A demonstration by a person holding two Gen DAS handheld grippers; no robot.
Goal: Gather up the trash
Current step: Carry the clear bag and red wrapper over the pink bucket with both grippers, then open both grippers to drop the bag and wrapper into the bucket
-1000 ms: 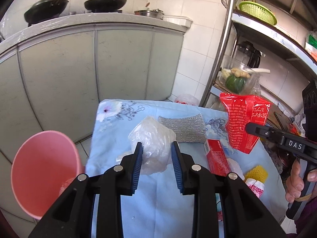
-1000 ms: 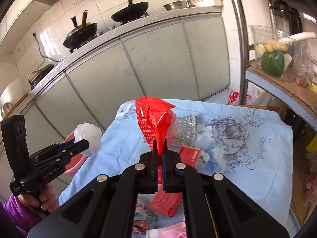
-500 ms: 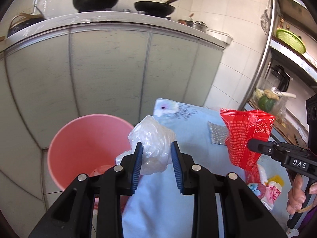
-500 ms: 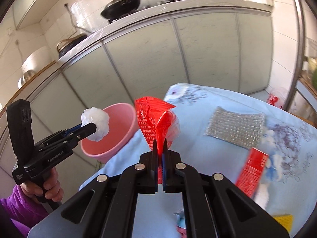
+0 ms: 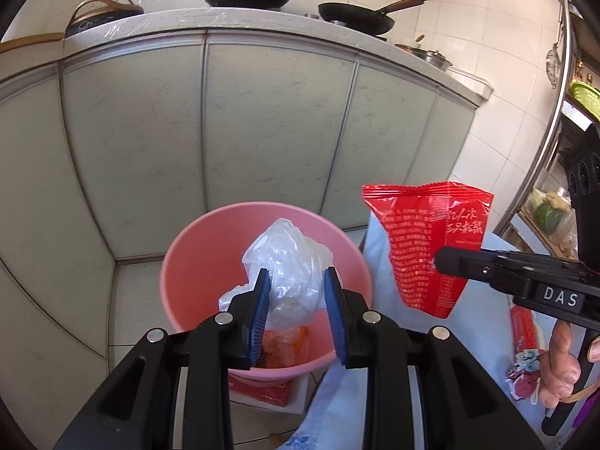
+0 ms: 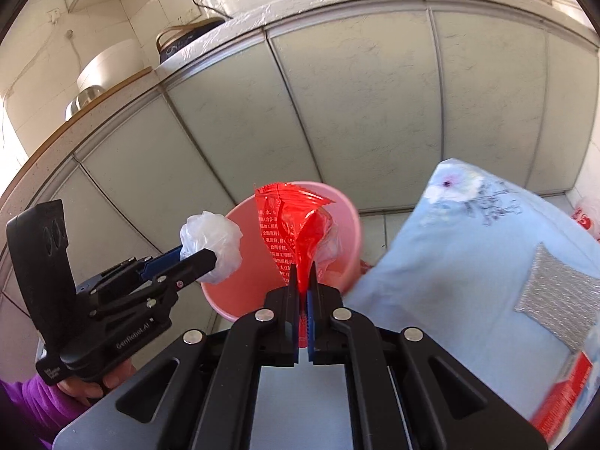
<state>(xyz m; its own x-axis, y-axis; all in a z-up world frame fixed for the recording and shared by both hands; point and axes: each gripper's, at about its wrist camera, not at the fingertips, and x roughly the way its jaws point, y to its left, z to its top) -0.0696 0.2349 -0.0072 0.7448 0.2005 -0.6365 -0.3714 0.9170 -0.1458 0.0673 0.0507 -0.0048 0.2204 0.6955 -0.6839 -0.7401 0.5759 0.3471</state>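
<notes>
My left gripper (image 5: 296, 292) is shut on a crumpled clear plastic bag (image 5: 288, 262) and holds it over the mouth of the pink bin (image 5: 187, 262); the bag also shows in the right wrist view (image 6: 212, 242). My right gripper (image 6: 304, 281) is shut on a red snack wrapper (image 6: 292, 225), held up near the pink bin (image 6: 348, 225). In the left wrist view the wrapper (image 5: 431, 243) hangs to the right of the bin, over the table edge. Orange trash (image 5: 285, 341) lies inside the bin.
A table with a light blue flowered cloth (image 6: 468, 247) stands right of the bin, with a silver scouring pad (image 6: 555, 300) and a red box (image 6: 562, 393) on it. Grey cabinet doors (image 5: 262, 131) stand behind the bin. A red packet (image 5: 262, 390) lies on the floor by the bin.
Both grippers have swung left from over the table toward the pink bin, each carrying its item. The clear bag is now over the bin's mouth.
</notes>
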